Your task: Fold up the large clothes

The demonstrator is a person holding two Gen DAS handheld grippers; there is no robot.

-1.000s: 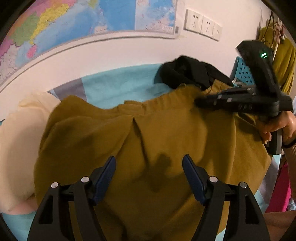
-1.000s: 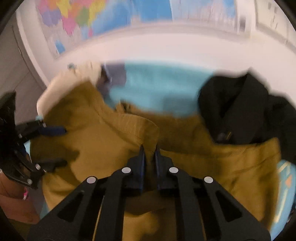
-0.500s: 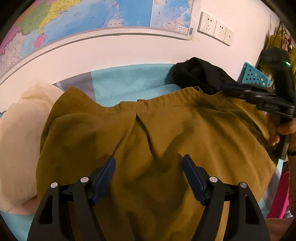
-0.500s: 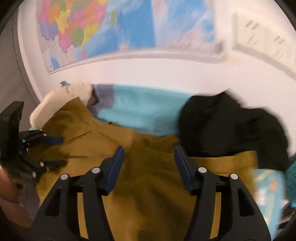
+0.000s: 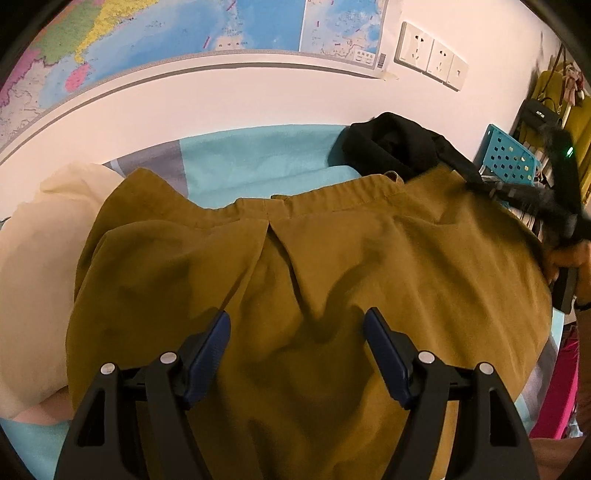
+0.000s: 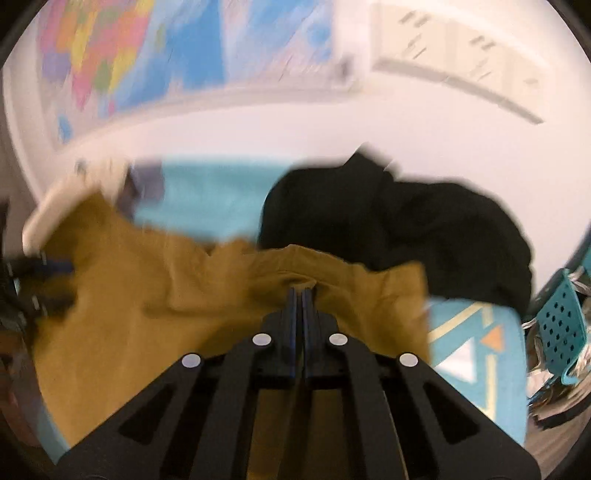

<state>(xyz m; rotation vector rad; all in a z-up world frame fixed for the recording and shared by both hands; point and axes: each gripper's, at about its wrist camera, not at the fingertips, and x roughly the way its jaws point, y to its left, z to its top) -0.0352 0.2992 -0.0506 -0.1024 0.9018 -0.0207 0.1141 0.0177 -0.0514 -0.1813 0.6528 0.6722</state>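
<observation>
A large mustard-brown garment (image 5: 314, 258) lies spread on the turquoise bed sheet (image 5: 258, 162), waistband toward the wall. My left gripper (image 5: 297, 330) is open just above its near part, holding nothing. My right gripper (image 6: 300, 295) is shut on a raised fold of the mustard garment (image 6: 147, 295) near its far edge; that view is blurred. The right gripper also shows blurred in the left wrist view (image 5: 517, 192) at the garment's right edge.
A black garment (image 5: 391, 147) lies bunched by the wall, touching the mustard one; it also shows in the right wrist view (image 6: 424, 236). A cream cloth (image 5: 33, 258) lies at the left. A teal perforated basket (image 6: 561, 325) stands at the right. A map (image 5: 166, 33) hangs above.
My right gripper opened, moved right along the garment and has shut on a fold near its far edge. My left gripper stayed open over the garment.
</observation>
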